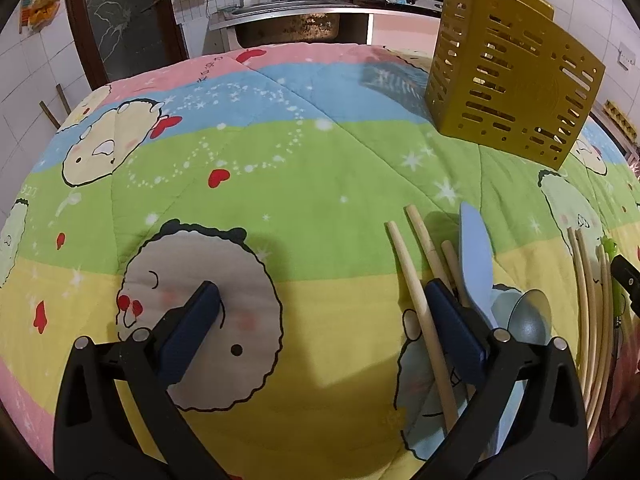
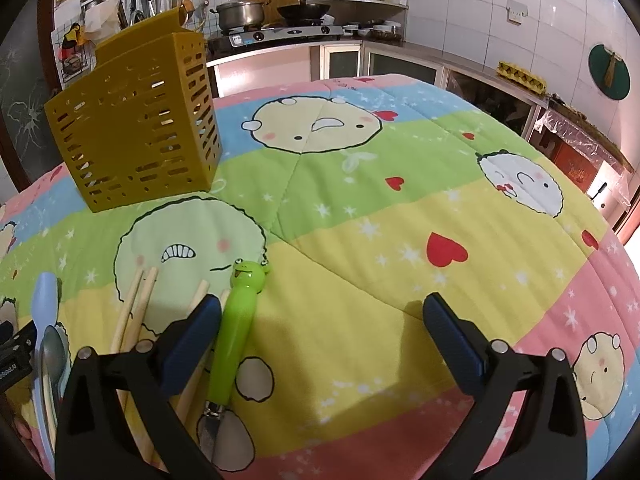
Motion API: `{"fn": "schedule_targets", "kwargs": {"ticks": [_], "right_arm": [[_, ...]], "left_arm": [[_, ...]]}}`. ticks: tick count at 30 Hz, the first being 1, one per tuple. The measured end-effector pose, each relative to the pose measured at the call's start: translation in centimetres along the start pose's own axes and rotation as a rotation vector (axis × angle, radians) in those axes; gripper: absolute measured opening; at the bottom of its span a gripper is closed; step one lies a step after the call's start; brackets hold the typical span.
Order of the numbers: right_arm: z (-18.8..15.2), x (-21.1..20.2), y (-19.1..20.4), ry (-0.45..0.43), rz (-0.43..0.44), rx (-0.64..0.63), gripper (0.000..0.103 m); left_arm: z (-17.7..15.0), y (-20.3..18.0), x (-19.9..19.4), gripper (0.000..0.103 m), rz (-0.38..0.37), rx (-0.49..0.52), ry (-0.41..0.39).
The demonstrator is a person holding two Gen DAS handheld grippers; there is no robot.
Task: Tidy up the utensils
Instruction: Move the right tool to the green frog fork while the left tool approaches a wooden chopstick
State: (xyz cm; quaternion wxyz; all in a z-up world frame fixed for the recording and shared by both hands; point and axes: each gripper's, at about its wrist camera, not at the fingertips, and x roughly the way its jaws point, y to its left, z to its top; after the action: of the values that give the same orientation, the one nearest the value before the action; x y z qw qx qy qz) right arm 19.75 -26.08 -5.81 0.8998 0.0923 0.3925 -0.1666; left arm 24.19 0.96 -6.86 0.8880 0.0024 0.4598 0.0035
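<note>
chopsticks + blue spoon + frog-handled knife loose on quilted counter, near edge | yellow slotted utensil holder upright, farther back | left gripper wide, empty | right gripper wide, empty

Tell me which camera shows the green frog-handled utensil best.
The right wrist view: the frog-handled utensil lies in full beside that gripper's left finger, frog head, green handle and metal end all visible. The left wrist view catches only a green sliver at its right edge, beyond the chopsticks.
</note>
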Motion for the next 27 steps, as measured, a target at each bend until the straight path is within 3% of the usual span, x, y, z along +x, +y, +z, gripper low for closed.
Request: {"fn": "schedule_targets", "kwargs": {"ticks": [6, 12, 14, 22, 27], "right_arm": [[0.0, 0.2, 0.5, 0.022, -0.012, -0.022, 0.097], [-0.1, 0.5, 1.1, 0.053, -0.011, -0.047, 0.086], [0.0, 0.4, 1.3, 0.057, -0.001, -0.054, 0.080], [0.3, 0.2, 2.3, 0.084, 0.035, -0.062, 0.054], [0.4, 0.4, 2.7, 0.084, 0.052, -0.037, 0.041]], "left_arm": [[0.1, -0.1, 0.0, 0.099, 0.004, 0.003, 0.000], [0.6, -0.4, 0.1, 0.098, 0.008, 0.011, 0.006], [0.9, -0.7, 0.1, 0.093, 0.000, 0.019, 0.001], [0.8, -2.0, -0.8, 0.054, -0.038, 0.047, 0.007], [1.3, -2.4, -0.7, 0.045, -0.048, -0.006, 0.033]]}}
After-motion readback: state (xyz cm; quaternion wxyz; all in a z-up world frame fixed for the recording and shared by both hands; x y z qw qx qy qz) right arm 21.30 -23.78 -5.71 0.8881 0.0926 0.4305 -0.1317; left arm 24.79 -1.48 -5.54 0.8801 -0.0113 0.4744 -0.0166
